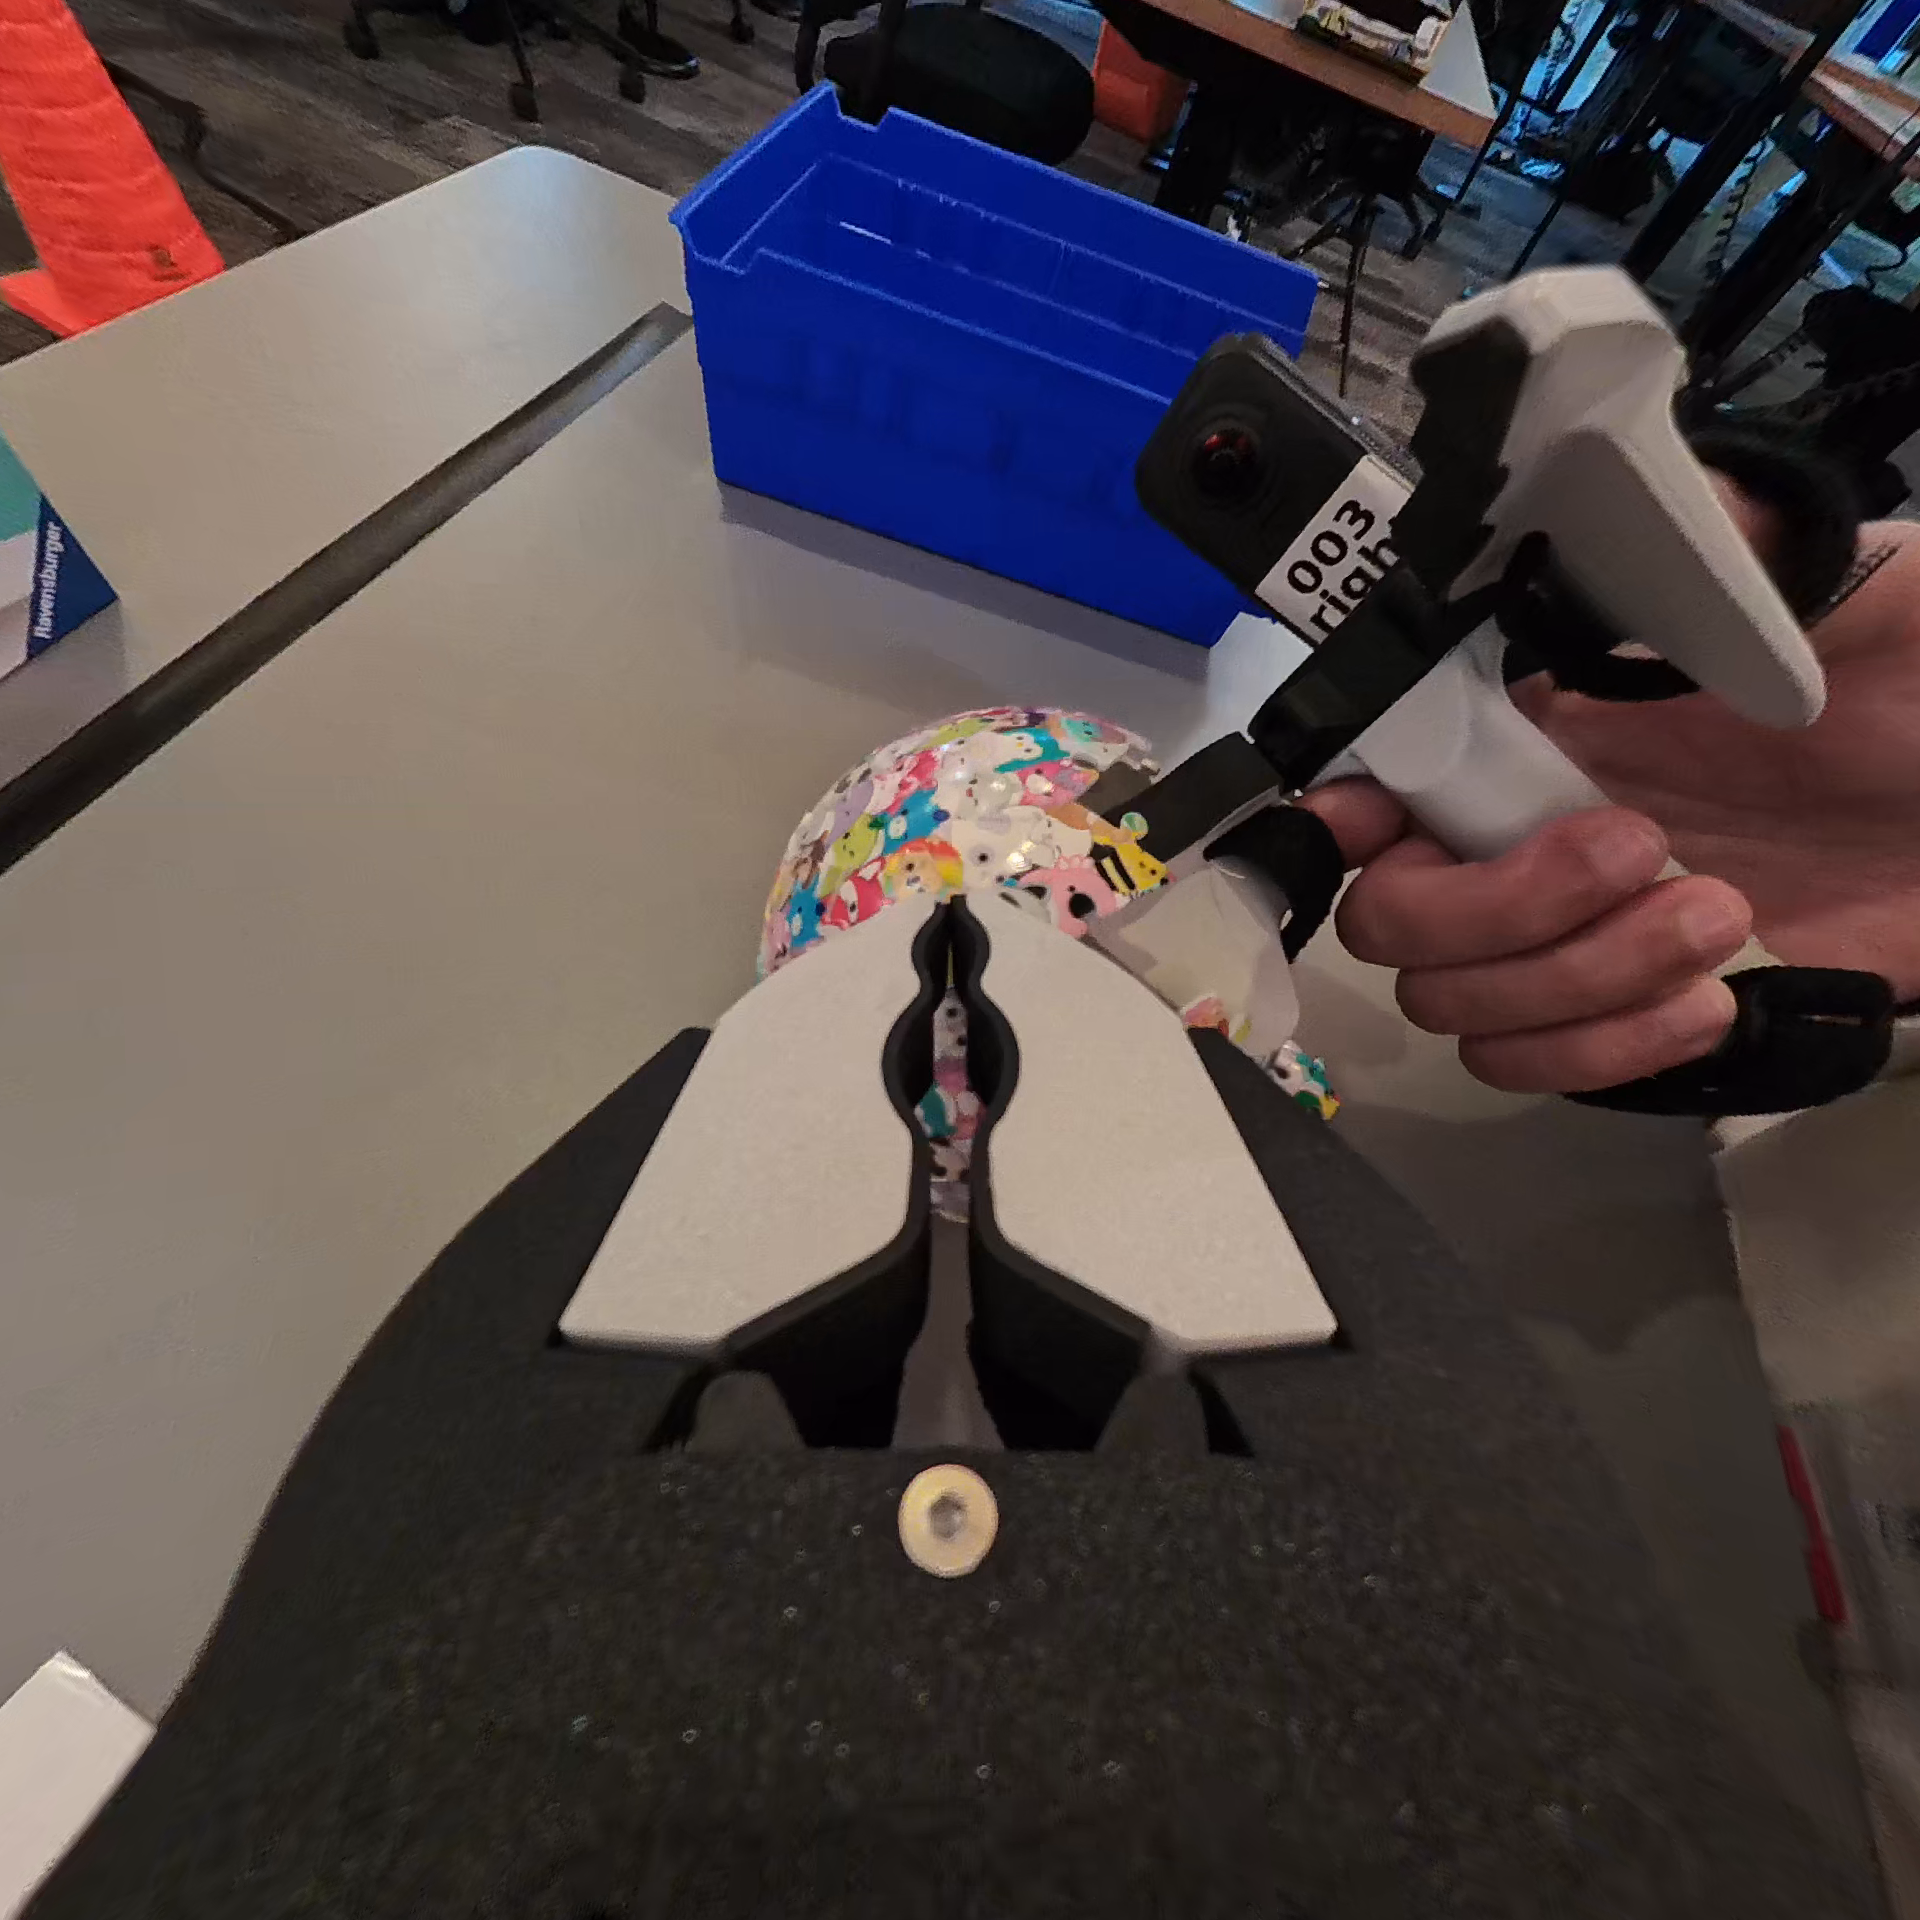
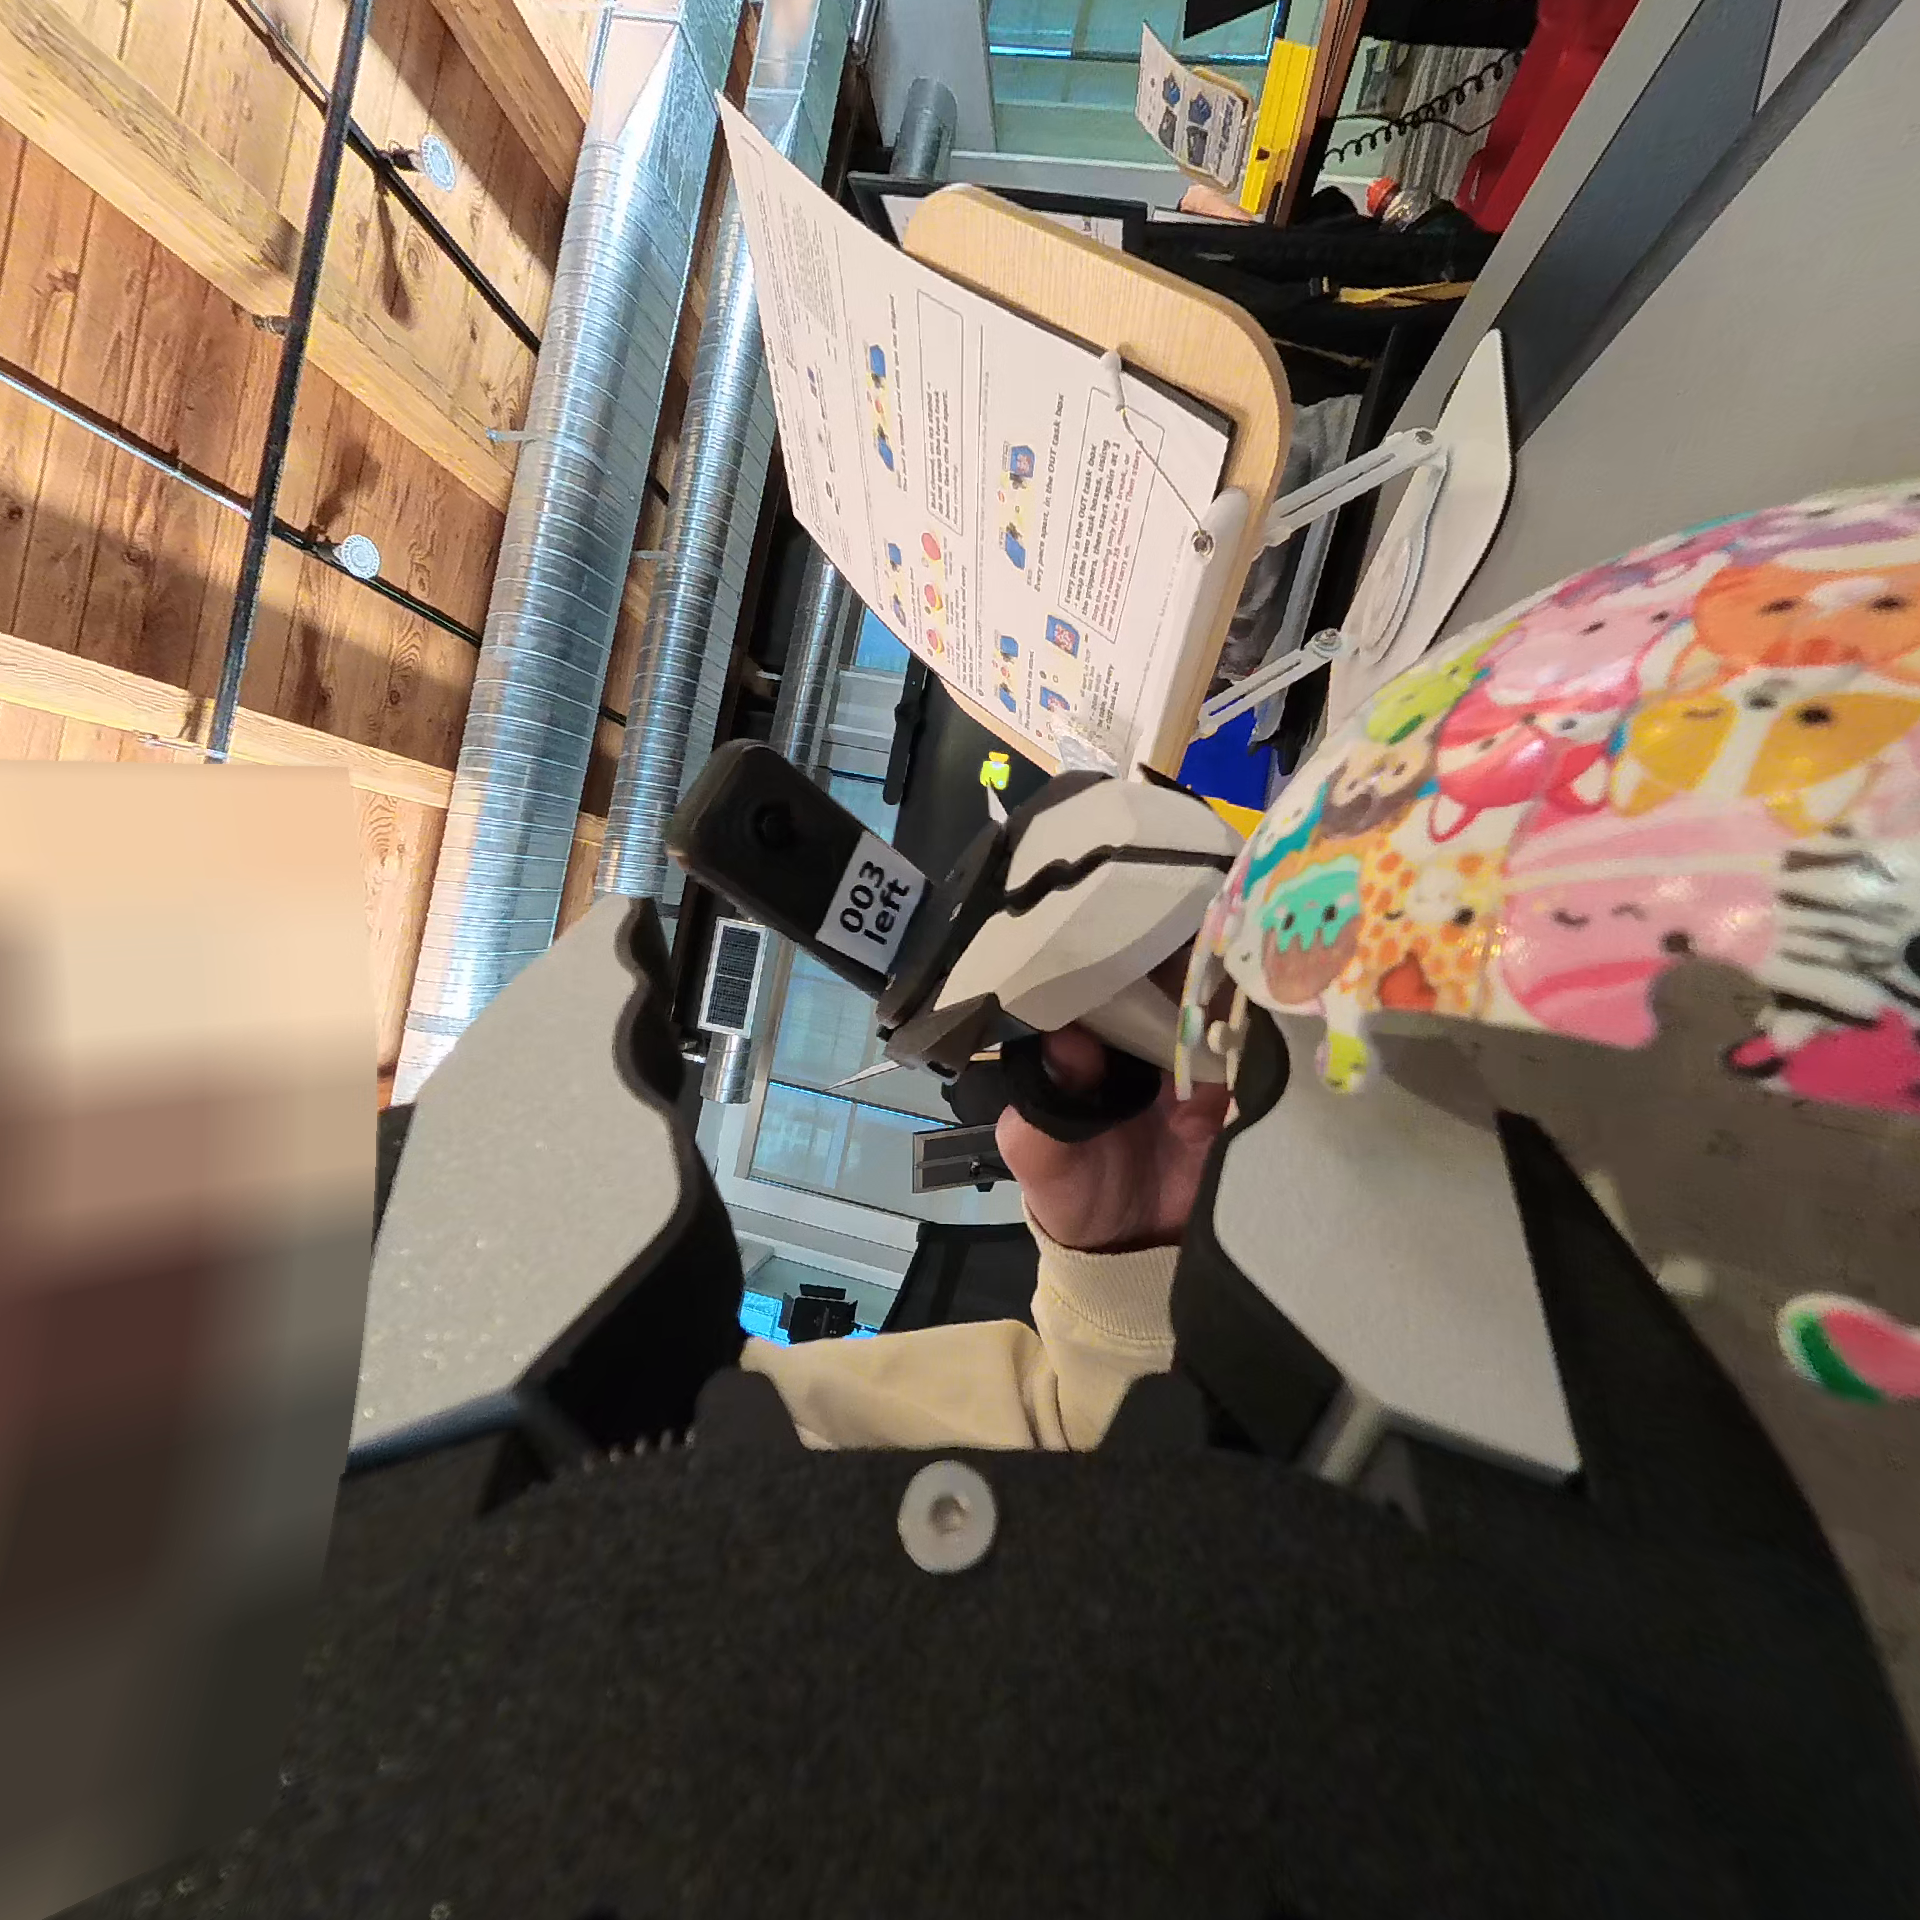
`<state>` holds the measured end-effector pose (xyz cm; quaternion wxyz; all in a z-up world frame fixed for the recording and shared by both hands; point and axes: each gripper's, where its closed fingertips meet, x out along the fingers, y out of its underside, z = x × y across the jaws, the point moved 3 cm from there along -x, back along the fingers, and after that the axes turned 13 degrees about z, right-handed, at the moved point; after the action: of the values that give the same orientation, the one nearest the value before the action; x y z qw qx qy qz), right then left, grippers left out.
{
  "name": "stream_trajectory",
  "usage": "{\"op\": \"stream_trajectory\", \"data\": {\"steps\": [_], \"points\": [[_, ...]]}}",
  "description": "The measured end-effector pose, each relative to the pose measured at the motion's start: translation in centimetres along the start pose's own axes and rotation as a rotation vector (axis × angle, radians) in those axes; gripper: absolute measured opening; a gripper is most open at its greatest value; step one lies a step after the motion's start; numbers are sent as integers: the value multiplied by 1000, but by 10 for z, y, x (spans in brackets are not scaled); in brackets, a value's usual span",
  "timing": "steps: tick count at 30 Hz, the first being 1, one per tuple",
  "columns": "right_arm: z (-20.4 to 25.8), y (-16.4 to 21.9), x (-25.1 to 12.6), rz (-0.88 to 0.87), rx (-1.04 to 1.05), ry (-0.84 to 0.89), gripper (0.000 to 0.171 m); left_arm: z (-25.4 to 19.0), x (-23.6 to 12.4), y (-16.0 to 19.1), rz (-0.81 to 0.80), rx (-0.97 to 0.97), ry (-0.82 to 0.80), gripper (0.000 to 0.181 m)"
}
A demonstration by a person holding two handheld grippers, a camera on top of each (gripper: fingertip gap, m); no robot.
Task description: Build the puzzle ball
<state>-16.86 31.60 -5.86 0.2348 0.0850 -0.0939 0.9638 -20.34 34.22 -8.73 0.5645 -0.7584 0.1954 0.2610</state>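
The puzzle ball (image 1: 966, 821) is a partly built dome of colourful cartoon-print pieces, resting on the grey table (image 1: 416, 831). My left gripper (image 1: 951, 920) is shut on the dome's near edge, and the print shows through the slit between its fingers. My right gripper (image 1: 1153, 873), held in a hand, reaches in from the right with its tips at the dome's right edge. In the right wrist view, the right gripper (image 2: 935, 987) is open and empty, the ball (image 2: 1610, 831) fills the right side, and its grey inside (image 2: 1662, 1143) lies beside one finger (image 2: 1351, 1247). The left gripper (image 2: 1101, 894) clamps the rim there.
A blue plastic bin (image 1: 987, 364) stands behind the ball. A puzzle box (image 1: 52, 582) sits at the table's left edge and an orange cone (image 1: 83, 156) on the floor beyond. A dark seam (image 1: 343, 561) crosses the table. An instruction sheet on a stand (image 2: 987, 468) faces me.
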Motion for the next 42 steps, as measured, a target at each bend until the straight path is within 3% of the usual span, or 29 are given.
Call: {"op": "stream_trajectory", "data": {"steps": [14,19,26,39,42], "points": [[1,0,1,17,-24,7,107,-1,1,1,-4,7,-1,0],[-4,1,-2,7,-2,6,98,5,-12,-7,-55,-17,-21,0],[-2,-2,1,-10,-18,33,109,2,1,1,21,13,-18,0],[4,0,4,21,-75,20,118,2,3,0,21,62,-97,0],[2,0,3,17,-72,20,110,-1,1,-2,-2,57,-81,0]]}}
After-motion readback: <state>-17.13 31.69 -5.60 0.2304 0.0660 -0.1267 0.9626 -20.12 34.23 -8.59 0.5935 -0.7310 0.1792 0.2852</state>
